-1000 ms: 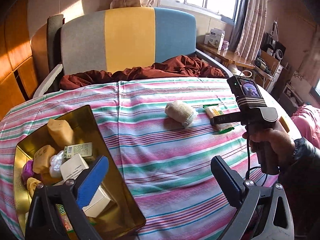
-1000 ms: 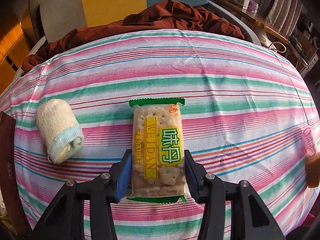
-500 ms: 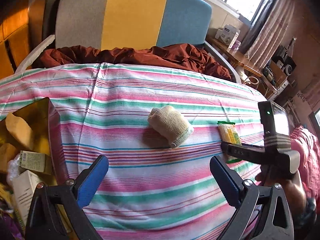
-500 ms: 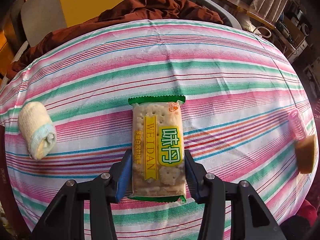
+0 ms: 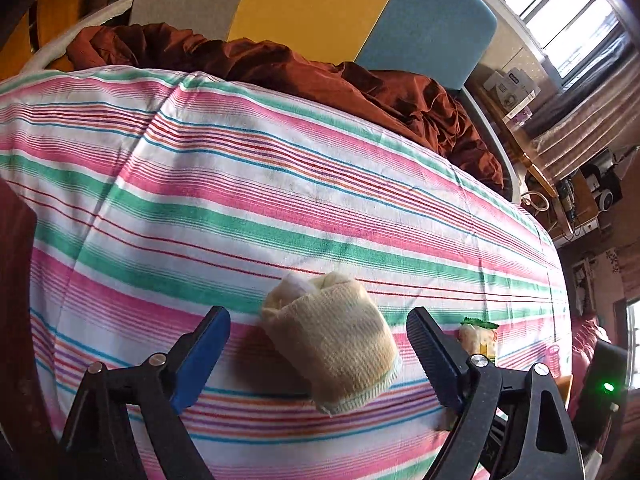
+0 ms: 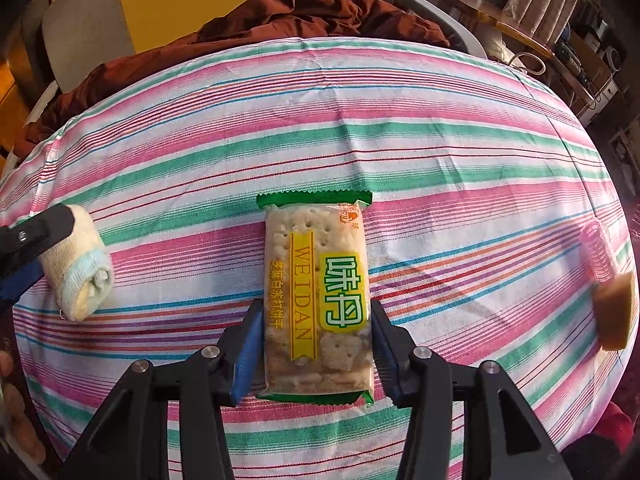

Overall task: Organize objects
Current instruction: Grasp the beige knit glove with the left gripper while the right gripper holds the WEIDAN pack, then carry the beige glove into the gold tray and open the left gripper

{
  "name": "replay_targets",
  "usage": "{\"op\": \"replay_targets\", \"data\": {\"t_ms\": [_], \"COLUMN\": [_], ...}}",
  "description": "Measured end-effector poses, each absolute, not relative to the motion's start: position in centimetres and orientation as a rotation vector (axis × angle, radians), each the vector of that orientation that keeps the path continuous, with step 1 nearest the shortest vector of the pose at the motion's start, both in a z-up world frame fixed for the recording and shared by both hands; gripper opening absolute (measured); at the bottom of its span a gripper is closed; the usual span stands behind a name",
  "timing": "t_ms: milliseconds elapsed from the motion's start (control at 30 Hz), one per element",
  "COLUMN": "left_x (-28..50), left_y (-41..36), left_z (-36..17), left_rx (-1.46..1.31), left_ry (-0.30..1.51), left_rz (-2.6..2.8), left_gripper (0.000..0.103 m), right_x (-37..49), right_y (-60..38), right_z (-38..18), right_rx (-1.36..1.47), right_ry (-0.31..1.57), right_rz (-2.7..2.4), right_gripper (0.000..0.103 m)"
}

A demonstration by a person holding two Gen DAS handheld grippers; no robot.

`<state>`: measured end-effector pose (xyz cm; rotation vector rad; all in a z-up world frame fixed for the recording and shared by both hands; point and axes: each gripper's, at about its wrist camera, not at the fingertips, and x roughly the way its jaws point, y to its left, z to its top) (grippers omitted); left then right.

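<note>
Right gripper (image 6: 316, 344): two black arms with blue ribbed pads, set narrow against the long sides of one cracker pack (image 6: 316, 300); pads appear to touch the glossy clear-and-green film wrapper, which lies flat on the cloth (image 6: 360, 128). Left gripper (image 5: 320, 344): jaws closing, one rolled sock (image 5: 332, 344) between them, pads not yet touching it; the sock is a cream ribbed knit cylinder with a pale blue cuff, resting on the cloth just beside the pack. At the cloth's right edge: one pink ridged plastic roller (image 6: 598, 250); one tan sponge-like block (image 6: 616, 312) touching it. Cloth: woven, striped pink, green, white. Beyond: one crumpled rust-brown blanket (image 6: 304, 12); one padded headboard (image 5: 320, 4) in grey, yellow, blue panels.
</note>
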<state>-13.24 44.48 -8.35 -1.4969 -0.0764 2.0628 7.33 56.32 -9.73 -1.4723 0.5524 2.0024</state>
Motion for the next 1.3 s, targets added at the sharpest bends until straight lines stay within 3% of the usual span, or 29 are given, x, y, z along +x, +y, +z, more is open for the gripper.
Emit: {"op": "replay_targets", "data": {"t_ms": [300, 400, 700, 1033, 1300], "left_x": [-12.0, -11.0, -3.4, -3.3, -2.4], "left_y": [45.1, 44.0, 38.8, 39.4, 40.0], "left_z": [-8.9, -8.7, -8.8, -9.4, -9.9], "left_rx": [-1.352, -1.345, -1.195, -1.132, -1.069], "left_ry": [0.124, 0.135, 0.188, 0.243, 0.305], "left_rz": [2.074, 2.055, 1.994, 1.984, 2.001], "left_gripper": [0.064, 0.062, 0.062, 0.065, 0.073], "right_x": [8.1, 8.5, 9.4, 10.7, 11.2], "right_y": [56.5, 56.8, 57.1, 57.8, 58.1], "right_z": [-9.6, -9.5, -9.4, -9.2, -9.0], "right_rx": [-1.478, -1.475, -1.470, -1.451, -1.463], "right_ry": [0.541, 0.555, 0.551, 0.565, 0.521], "right_rz": [2.011, 2.016, 2.021, 2.033, 2.031], "right_gripper": [0.050, 0.050, 0.050, 0.052, 0.052]}}
